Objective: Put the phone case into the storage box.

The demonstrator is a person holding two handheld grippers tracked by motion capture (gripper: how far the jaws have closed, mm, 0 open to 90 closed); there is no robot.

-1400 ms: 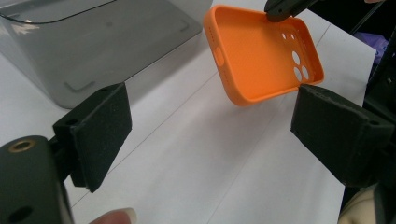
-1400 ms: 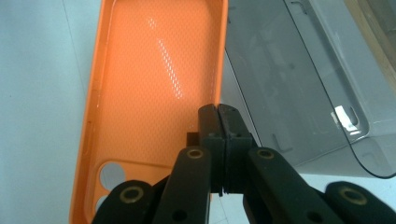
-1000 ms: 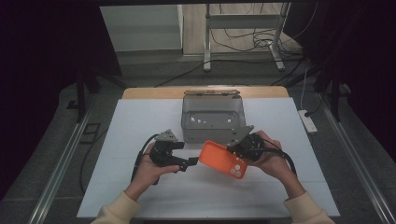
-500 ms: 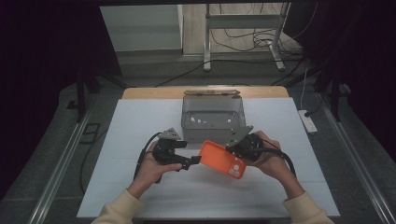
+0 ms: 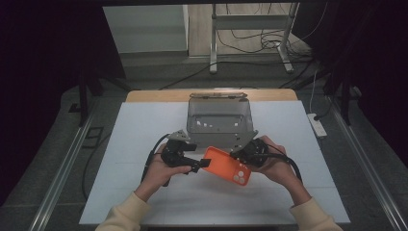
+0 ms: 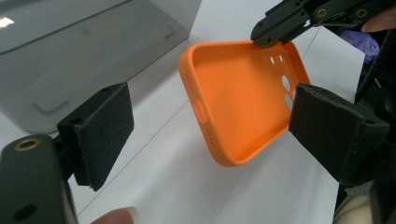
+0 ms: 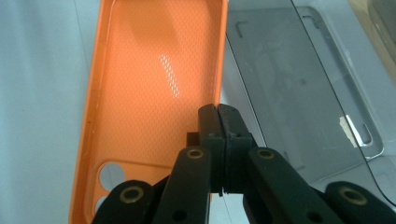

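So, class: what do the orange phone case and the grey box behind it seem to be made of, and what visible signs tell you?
Orange phone case: probably soft silicone or rubbery plastic, matte outside; the inside shows a fine dotted texture with a soft sheen, and the edges are rounded.
Grey box: seemingly translucent smoky plastic, smooth and glossy; light reflects off its wall, and the surface behind shows through faintly.

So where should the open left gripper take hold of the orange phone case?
At the free short end of the orange phone case, opposite the camera holes, jaws across its long side walls. The right gripper pinches one wall near the holes, so that end is taken; left gripper already straddles it.
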